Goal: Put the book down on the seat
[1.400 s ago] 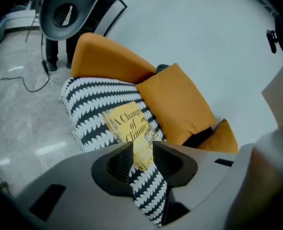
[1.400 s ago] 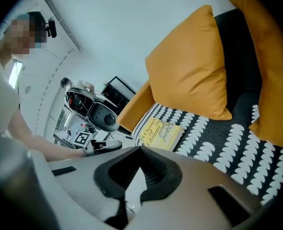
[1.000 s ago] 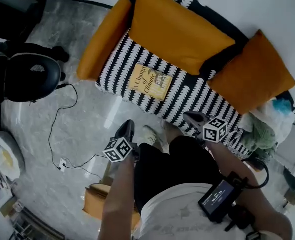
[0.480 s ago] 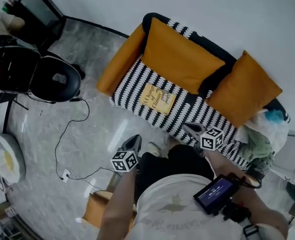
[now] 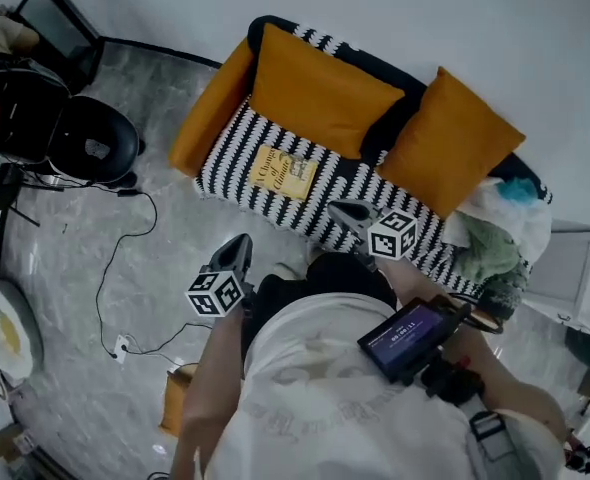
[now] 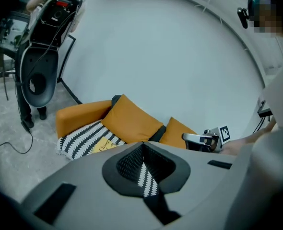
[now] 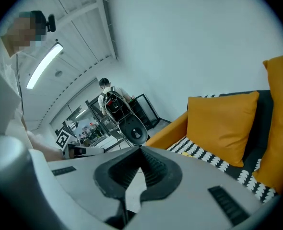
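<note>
The yellow book [image 5: 283, 171] lies flat on the black-and-white striped seat [image 5: 237, 183] of the sofa, near its left end, with nothing touching it. It also shows in the left gripper view as the yellow book [image 6: 102, 145]. My left gripper [image 5: 238, 250] hangs over the floor in front of the sofa, shut and empty. My right gripper [image 5: 346, 211] is above the seat's front edge, to the right of the book, and also looks shut with nothing in it. In their own views, the left gripper [image 6: 142, 145] and the right gripper [image 7: 141, 150] have their jaws together.
Two orange cushions [image 5: 320, 98] lean on the sofa back, with an orange armrest [image 5: 207, 118] at the left. A black chair [image 5: 85, 143] and a cable [image 5: 110, 268] are on the marble floor at the left. Bags and cloth [image 5: 495, 238] are heaped at the sofa's right end. A cardboard box [image 5: 175, 398] stands by the person's legs.
Both grippers have lifted up and away from the sofa, and the sofa looks smaller and farther off. The book stays where it lay on the seat.
</note>
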`<state>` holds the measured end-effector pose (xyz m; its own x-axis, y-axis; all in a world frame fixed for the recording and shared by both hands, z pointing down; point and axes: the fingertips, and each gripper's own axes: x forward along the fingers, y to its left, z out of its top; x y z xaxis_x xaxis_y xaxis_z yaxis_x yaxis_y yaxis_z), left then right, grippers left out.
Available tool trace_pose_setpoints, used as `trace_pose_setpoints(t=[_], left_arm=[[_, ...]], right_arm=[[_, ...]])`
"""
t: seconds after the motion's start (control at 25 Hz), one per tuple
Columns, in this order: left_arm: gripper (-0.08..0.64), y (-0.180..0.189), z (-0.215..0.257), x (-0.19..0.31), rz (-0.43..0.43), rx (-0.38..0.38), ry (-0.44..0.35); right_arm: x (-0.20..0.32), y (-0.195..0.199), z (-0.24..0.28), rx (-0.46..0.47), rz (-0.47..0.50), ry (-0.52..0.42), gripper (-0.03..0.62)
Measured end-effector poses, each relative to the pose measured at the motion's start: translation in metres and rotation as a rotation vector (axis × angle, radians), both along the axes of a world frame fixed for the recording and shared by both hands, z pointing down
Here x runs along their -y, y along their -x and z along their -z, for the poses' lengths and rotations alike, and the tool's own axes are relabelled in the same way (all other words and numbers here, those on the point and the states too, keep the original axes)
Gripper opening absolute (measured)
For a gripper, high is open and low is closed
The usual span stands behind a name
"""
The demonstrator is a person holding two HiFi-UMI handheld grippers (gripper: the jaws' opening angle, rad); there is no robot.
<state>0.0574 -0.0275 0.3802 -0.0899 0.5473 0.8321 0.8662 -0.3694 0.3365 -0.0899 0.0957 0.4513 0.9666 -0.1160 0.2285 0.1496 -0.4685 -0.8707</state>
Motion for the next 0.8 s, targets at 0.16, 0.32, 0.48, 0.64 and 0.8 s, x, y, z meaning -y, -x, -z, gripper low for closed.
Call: trace_pose_setpoints(t=[0.16,0.32,0.48,0.64,0.8], left_arm=[[0.012,0.017,0.021,-0.003,-0.028,-0.003,0.025],[0.012,0.018,0.029,-0.007,-0.055,-0.010,0.039],[0.011,0.020,0.035,-0.013,-0.085,-0.011,0.046],[0.012,0.023,0.040,-0.022,-0.132,-0.004,0.053],[0.012,0.029,0.044,-0.033,-0.175,0.003,0.064]], right_arm=[[-0.012,0.019,0.027,-0.033,-0.039,0.056,0.014],[-0.025,0.021,0.042,-0.056,-0.065,0.083,0.014],[-0.033,0.024,0.059,-0.080,-0.083,0.111,0.014],[-0.036,0.024,0.079,-0.115,-0.101,0.139,0.014],[-0.033,0.024,0.086,-0.135,-0.110,0.157,0.014]])
